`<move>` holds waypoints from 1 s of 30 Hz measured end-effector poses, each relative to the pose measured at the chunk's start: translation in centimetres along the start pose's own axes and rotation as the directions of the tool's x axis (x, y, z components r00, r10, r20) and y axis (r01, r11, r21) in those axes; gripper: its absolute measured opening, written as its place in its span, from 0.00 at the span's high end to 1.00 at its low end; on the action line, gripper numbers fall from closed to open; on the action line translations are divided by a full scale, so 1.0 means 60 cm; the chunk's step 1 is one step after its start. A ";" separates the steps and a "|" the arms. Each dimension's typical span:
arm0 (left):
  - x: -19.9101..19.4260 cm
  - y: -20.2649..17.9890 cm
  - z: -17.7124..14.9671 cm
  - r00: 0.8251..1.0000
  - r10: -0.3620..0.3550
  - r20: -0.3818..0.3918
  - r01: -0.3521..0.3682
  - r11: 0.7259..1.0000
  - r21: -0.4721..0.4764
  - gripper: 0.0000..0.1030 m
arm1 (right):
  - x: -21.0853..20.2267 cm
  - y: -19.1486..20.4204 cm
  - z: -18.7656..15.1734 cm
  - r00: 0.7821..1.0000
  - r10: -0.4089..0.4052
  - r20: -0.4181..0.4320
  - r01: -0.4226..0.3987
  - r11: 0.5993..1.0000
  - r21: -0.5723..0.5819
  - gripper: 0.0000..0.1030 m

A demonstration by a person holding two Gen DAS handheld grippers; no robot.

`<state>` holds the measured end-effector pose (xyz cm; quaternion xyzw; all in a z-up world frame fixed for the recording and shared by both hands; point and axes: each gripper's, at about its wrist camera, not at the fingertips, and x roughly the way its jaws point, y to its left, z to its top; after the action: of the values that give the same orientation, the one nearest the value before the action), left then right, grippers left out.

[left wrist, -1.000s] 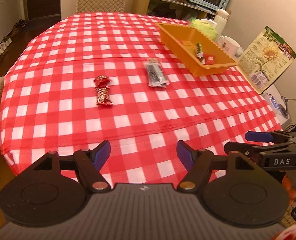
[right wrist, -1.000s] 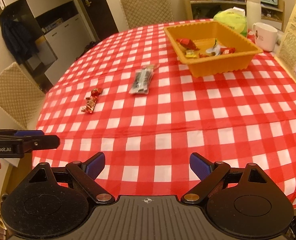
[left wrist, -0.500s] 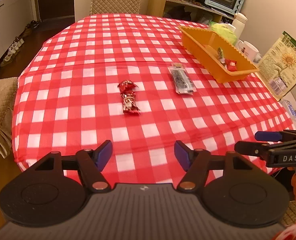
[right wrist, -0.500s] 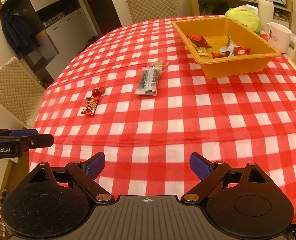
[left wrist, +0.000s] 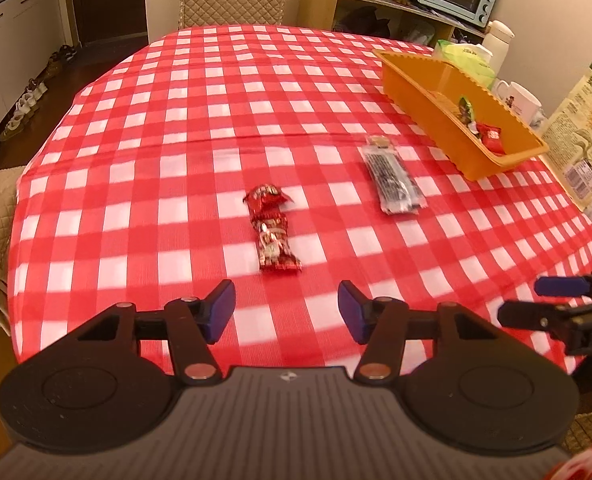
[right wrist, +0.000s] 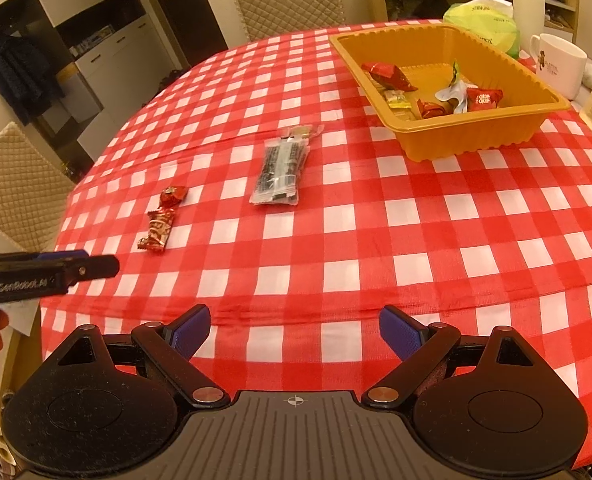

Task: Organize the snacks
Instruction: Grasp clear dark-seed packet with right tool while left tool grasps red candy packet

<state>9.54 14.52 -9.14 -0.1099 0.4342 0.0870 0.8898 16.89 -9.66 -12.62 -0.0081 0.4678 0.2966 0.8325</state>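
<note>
On the side of the left tool, seen from the right wrist view, the white letters read "GenRobot.AI"; in the left wrist view the right tool shows only "DA" at the picture's edge. The left tool is released, its jaws have just been closing with nothing between them, and it hangs just before the red wrapped candy on the checkered worktop. The right tool is also released and empty. Right of the candy lies a black snack bar in clear wrap; its print is too small to read. Only the right wrist view looks well into the orange tray, far right, with several small wrapped snacks in it. The left wrist view alone shows a sunflower package beside the tray.
</note>
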 end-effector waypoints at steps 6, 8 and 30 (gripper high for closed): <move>0.033 0.002 0.027 1.000 -0.008 0.009 0.008 1.000 0.022 0.57 | 0.012 -0.012 0.009 1.000 -0.014 -0.001 0.014 1.000 0.027 0.12; 0.044 0.002 0.033 1.000 -0.012 0.006 0.012 1.000 0.024 0.59 | 0.016 -0.015 0.011 1.000 -0.018 -0.004 0.018 0.999 0.035 0.12; 0.118 0.005 0.060 0.997 -0.010 -0.071 0.014 0.998 0.055 0.78 | 0.052 -0.021 0.045 0.999 -0.034 -0.007 0.035 0.998 0.056 0.12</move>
<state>16.45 16.23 -12.62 -0.0908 0.4670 0.0654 0.8772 20.83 -8.40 -13.90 0.0063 0.4783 0.2688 0.8360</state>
